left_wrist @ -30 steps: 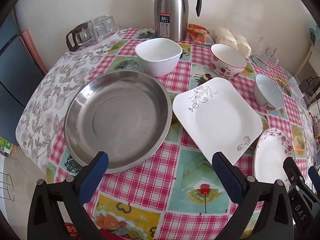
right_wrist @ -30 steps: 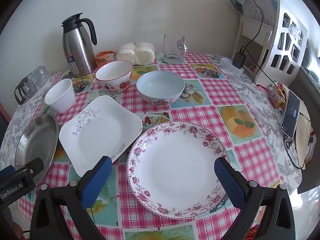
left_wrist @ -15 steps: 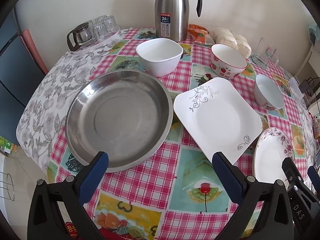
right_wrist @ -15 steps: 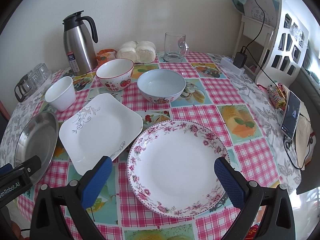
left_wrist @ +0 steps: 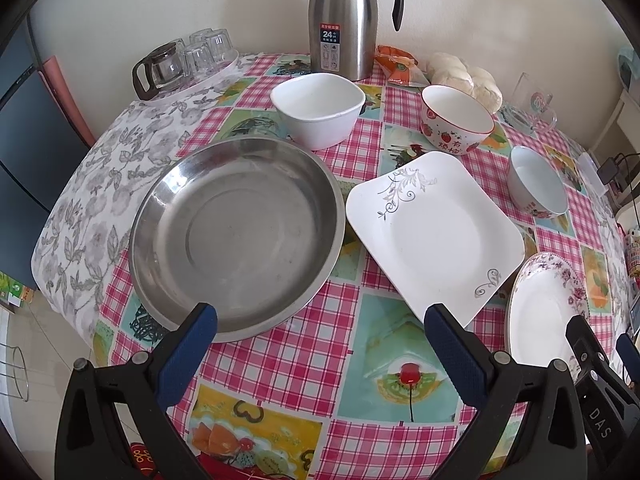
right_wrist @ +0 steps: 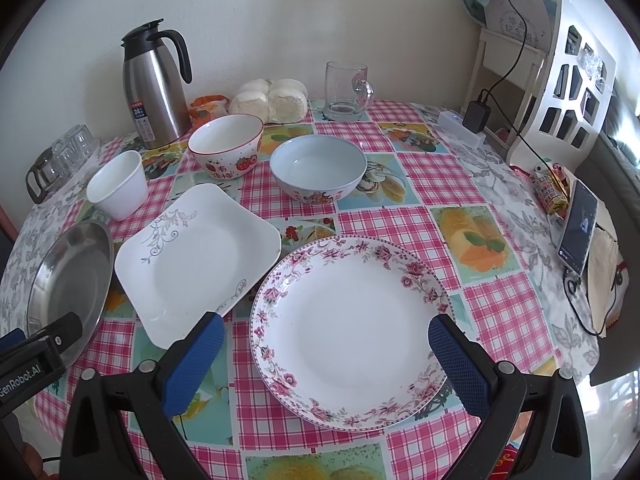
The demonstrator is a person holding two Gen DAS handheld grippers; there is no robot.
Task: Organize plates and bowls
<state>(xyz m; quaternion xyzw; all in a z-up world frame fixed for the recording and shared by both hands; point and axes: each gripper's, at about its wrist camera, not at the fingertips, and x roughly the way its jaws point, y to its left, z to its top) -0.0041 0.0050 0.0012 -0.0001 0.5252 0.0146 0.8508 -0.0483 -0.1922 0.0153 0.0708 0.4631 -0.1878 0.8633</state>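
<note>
Little changed over the last second: slight drift nearer the table (right_wrist: pixel 496 184). Steel pan (left_wrist: pixel 236 236), square plate (right_wrist: pixel 196 256), floral plate (right_wrist: pixel 348 320), bowls untouched, unstacked. Left tongs (left_wrist: pixel 320 352), right tongs (right_wrist: pixel 328 360) apart, empty, hovering.

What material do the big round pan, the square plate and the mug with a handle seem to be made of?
Round pan: likely stainless steel, brushed grey, with dull reflections.
Square plate: probably glazed ceramic or porcelain, glossy white with a grey vine print.
Mug: clear glass; the wall shows through it.
</note>
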